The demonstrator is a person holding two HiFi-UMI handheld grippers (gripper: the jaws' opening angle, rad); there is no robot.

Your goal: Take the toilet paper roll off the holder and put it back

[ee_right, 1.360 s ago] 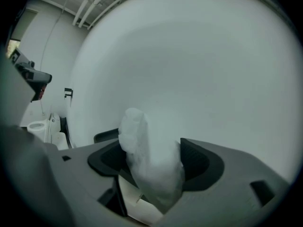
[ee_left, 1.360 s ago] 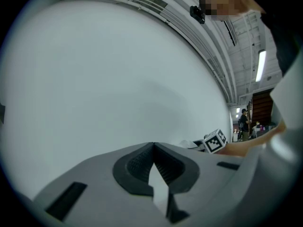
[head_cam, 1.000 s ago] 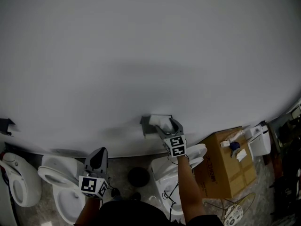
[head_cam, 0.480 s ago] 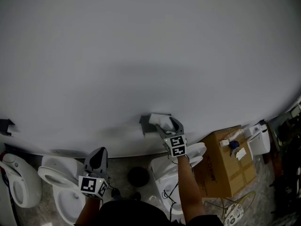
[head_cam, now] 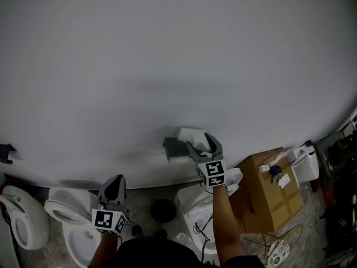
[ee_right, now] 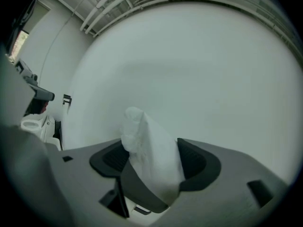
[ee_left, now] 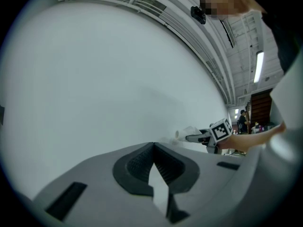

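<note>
- Head view: the right hand-held gripper [head_cam: 201, 143] grips the toilet paper roll [head_cam: 192, 134] just above the holder [head_cam: 173, 148], apart from it. We judge it's held high to clear the bracket's edge. The wall [head_cam: 178, 66] is close behind and a toilet [head_cam: 189, 202] sits below, so free room is up and towards us.
- Left gripper view: the left hand-held gripper [ee_left: 152, 149] is clenched on nothing, well aside, likely to keep the path clear.
- Right gripper view: pads squash the roll's sides and it sits tilted. Bare wall ahead.
</note>
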